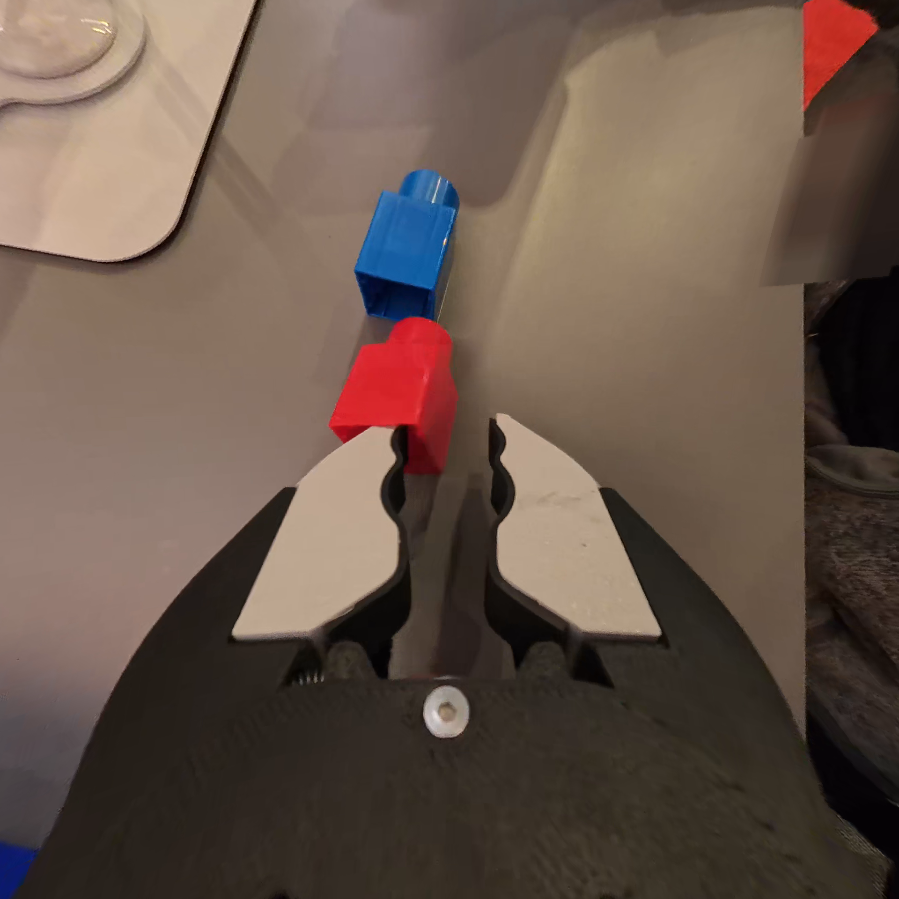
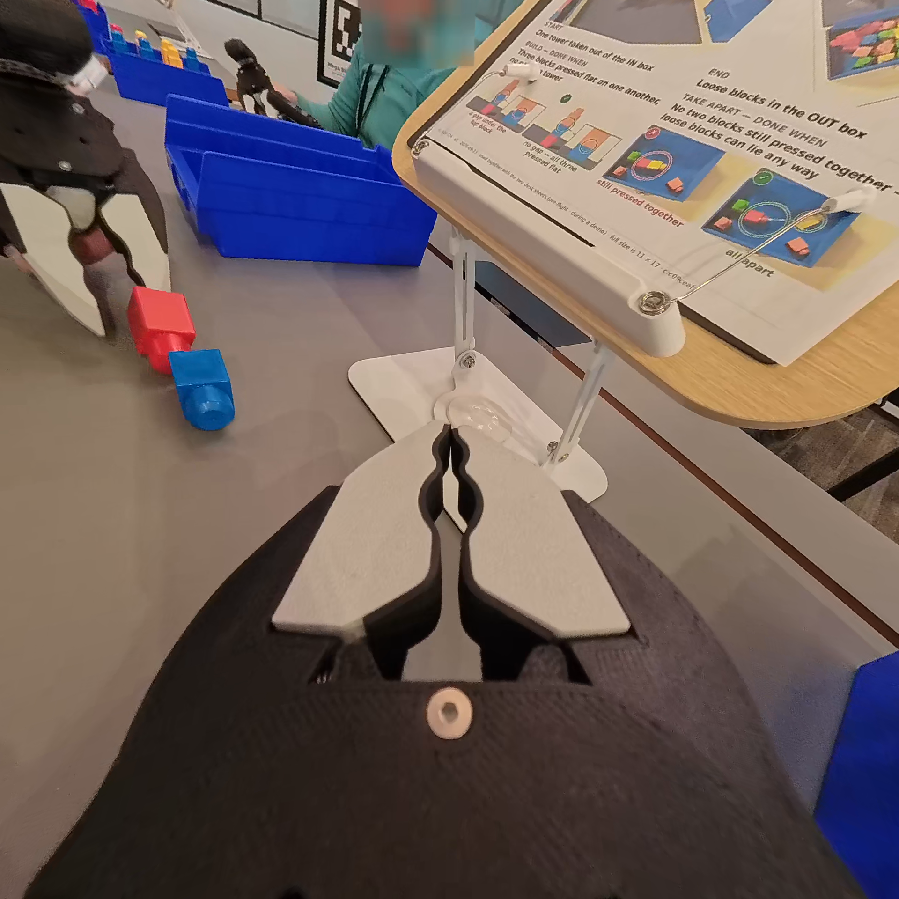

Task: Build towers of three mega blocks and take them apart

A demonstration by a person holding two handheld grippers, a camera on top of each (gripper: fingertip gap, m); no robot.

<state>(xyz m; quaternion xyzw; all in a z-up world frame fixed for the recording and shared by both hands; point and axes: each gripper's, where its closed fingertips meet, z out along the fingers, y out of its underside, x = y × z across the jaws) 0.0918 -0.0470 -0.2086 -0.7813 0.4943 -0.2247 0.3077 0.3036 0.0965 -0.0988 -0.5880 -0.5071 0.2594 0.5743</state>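
A red block (image 1: 389, 389) lies on its side on the grey table (image 1: 146, 438), its stud pointing at the open bottom of a blue block (image 1: 408, 248) lying just beyond it. My left gripper (image 1: 445, 428) is open. Its left fingertip (image 1: 374, 447) is at the red block's near end and the right pad stands apart from the block. The right wrist view shows the same: the left gripper (image 2: 130, 309) open just behind the red block (image 2: 158, 316), with the blue block (image 2: 202, 384) after it. My right gripper (image 2: 448, 430) is shut with nothing between its pads, over the stand's base.
A white base plate (image 2: 404, 384) carries a tilted wooden board (image 2: 729, 384) with an instruction sheet. Blue bins (image 2: 311, 214) stand at the back, farther ones holding block towers. A person in a teal top sits behind. Another blue bin (image 2: 861, 778) is at my right. The table edge (image 1: 802, 486) is close. The tips of one gripper are about 30 cm away from the tips of the other.
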